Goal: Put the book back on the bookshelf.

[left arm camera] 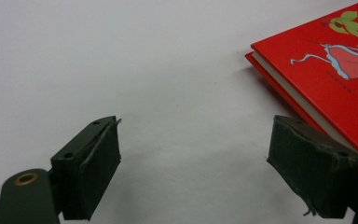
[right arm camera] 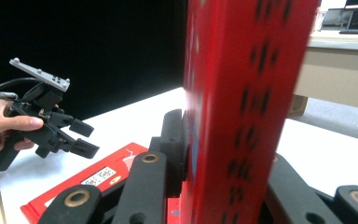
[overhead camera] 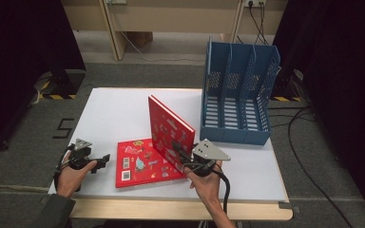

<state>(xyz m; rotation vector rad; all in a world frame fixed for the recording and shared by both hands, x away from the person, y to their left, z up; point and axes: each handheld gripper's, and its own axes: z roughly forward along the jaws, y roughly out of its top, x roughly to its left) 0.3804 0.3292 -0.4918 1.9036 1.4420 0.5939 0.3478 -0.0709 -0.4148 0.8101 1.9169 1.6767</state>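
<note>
High view: the right gripper (overhead camera: 183, 154) pinches an upright red book (overhead camera: 170, 128) by its near lower corner, its fingers (right arm camera: 175, 140) pressed on both covers. This book stands on edge over the right part of a second red book (overhead camera: 142, 164) lying flat on the white surface (overhead camera: 114, 114); whether the two touch is hard to tell. The left gripper (overhead camera: 102, 160) rests just left of the flat book, fingers (left arm camera: 91, 175) spread and empty. A corner grip on a tall book may let it pivot or topple. The blue file rack (overhead camera: 237, 92) stands right of the upright book, with bare surface between them.
</note>
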